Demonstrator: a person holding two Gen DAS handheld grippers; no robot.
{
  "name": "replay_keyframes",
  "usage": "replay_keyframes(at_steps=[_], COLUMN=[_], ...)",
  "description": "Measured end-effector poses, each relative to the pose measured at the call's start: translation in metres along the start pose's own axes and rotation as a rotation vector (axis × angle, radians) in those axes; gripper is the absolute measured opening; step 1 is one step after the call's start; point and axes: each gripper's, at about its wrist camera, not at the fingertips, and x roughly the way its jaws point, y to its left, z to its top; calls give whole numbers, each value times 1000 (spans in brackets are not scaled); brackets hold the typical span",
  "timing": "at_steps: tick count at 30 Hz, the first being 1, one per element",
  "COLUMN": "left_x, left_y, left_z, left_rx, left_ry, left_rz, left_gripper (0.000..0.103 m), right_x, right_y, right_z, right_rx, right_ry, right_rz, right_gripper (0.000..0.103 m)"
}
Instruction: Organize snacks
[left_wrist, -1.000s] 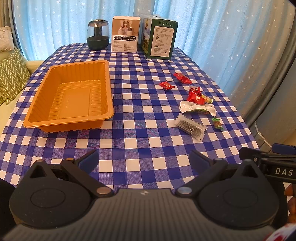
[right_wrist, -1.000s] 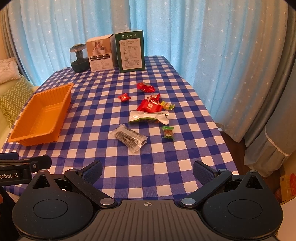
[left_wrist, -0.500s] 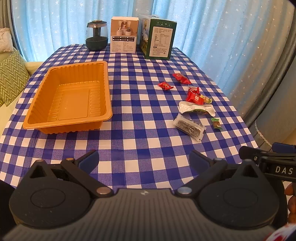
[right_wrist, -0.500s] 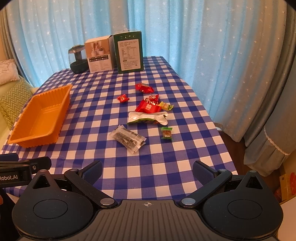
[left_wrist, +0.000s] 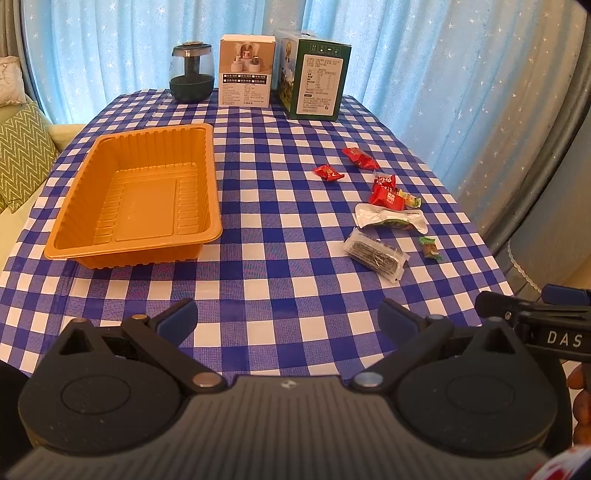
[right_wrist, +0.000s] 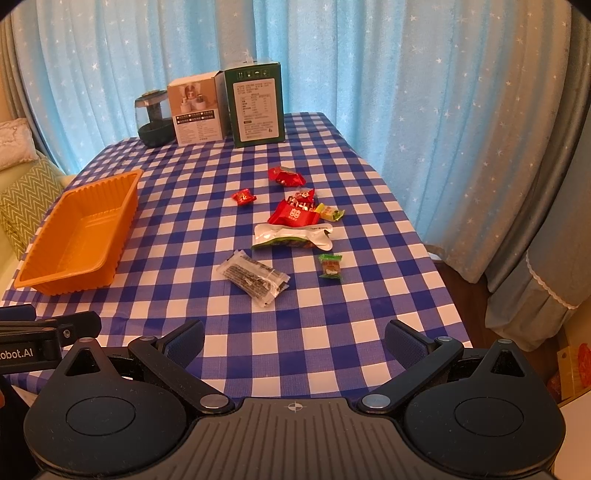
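Snacks (right_wrist: 291, 236) lie loose on the checked table (right_wrist: 332, 332) — none in the orange tray (left_wrist: 136, 195).
The tray sits empty on the left, well apart from the snacks. The left gripper (left_wrist: 288, 319) and right gripper (right_wrist: 293, 336) both hang wide open over the near edge — holding nothing.
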Motion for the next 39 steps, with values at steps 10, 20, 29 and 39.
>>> replay_keyframes(at_steps=[10,20,29,39], left_x=[0,0,0,11], left_y=[0,-3,-4,-7], left_z=[0,2,3,3], left_rx=[-1,0,-1,4], left_ry=[1,1,0,15], left_rz=[0,-1,-2,-21], left_gripper=[103,103,103,103], right_x=[0,1,2,15], right_y=[0,-1,-3,-9], right_z=[0,-1,-2,-5], right_rx=[0,1,4,24], right_ry=[1,0,4,22], right_rz=[0,0,1,-6], right_gripper=[103,103,103,103])
